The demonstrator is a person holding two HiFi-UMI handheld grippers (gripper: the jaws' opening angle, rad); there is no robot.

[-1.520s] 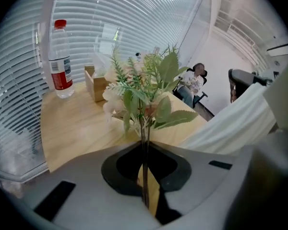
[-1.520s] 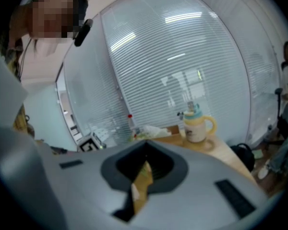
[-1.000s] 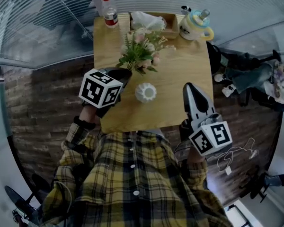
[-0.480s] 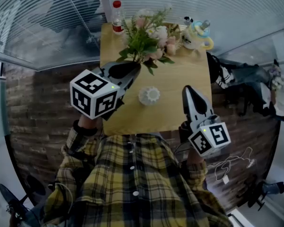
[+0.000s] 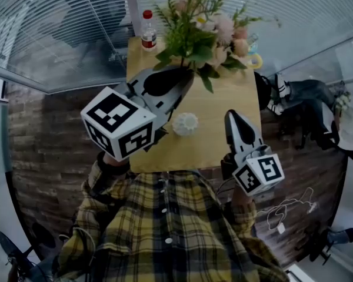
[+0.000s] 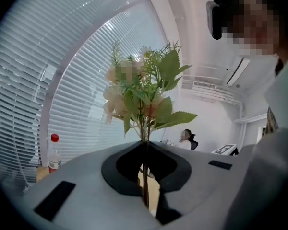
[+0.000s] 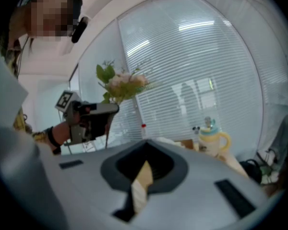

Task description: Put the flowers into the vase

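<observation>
The left hand-held gripper (image 5: 182, 78) is shut tight on the stems of the flowers (image 5: 205, 33). The stems stand straight up, high over the worktop (image 5: 226, 107). The vase (image 5: 185, 123) sits on the worktop below, between this gripper and the right hand-held gripper (image 5: 232, 116), which is closed and empty.

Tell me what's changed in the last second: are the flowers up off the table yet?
Yes. The left tool, shut on the stems throughout, has lifted the flowers up from the table; they now stand upright, high above its far end. Unchanged: the white vase on the table, the right tool shut and empty beside it, the bottle.
</observation>
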